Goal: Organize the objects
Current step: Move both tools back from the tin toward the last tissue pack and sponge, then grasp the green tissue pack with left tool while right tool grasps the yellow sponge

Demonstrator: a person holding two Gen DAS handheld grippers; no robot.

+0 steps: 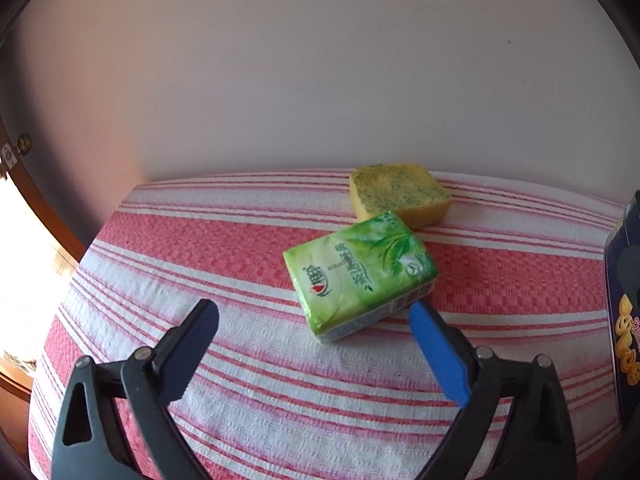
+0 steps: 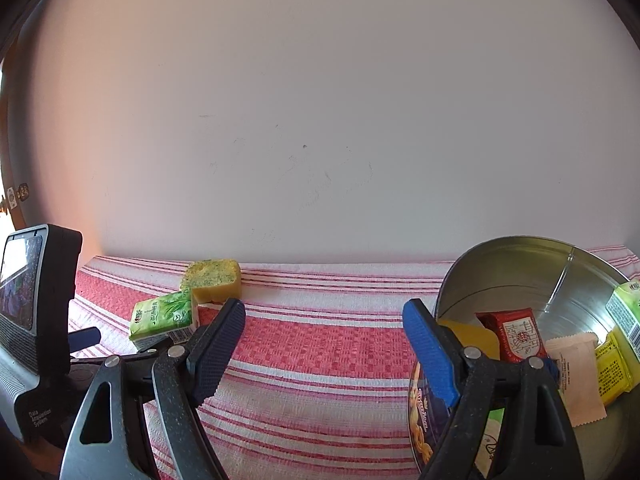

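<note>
**Tissue pack next in line for the tin**

On the red-and-white striped cloth point(image 1: 248, 248) two things lie outside the round metal tin point(image 2: 520, 264): a green tissue pack point(image 1: 358, 274) and, just behind it and touching or nearly touching its far corner, a yellow sponge point(image 1: 400, 192) with a green-flecked top. The tin stands to the right and already holds several packets, among them a red sachet point(image 2: 514, 334), a pale pink wrapper point(image 2: 576, 376) and yellow packs, so the sorting looks well advanced, with these two items left.

The left gripper point(image 1: 314, 314) hovers low in front of the tissue pack with its jaws spread wide and nothing between them; the blue finger point(image 1: 436, 352) sits just beside the pack's near right corner, the black one well to the left. The right gripper point(image 2: 324, 316) is likewise released and empty, pointing at bare cloth between the pack and the tin.

The step in hand appears to be the left hand's approach to the tissue pack. Because the pack lies skewed to the jaws, the next move likely calls for turning or shifting the gripper so both fingers straddle its narrower sides, then sinking to cloth level before closing. The soft wrapper may slip or crumple, and the sponge close behind could be nudged.
</note>
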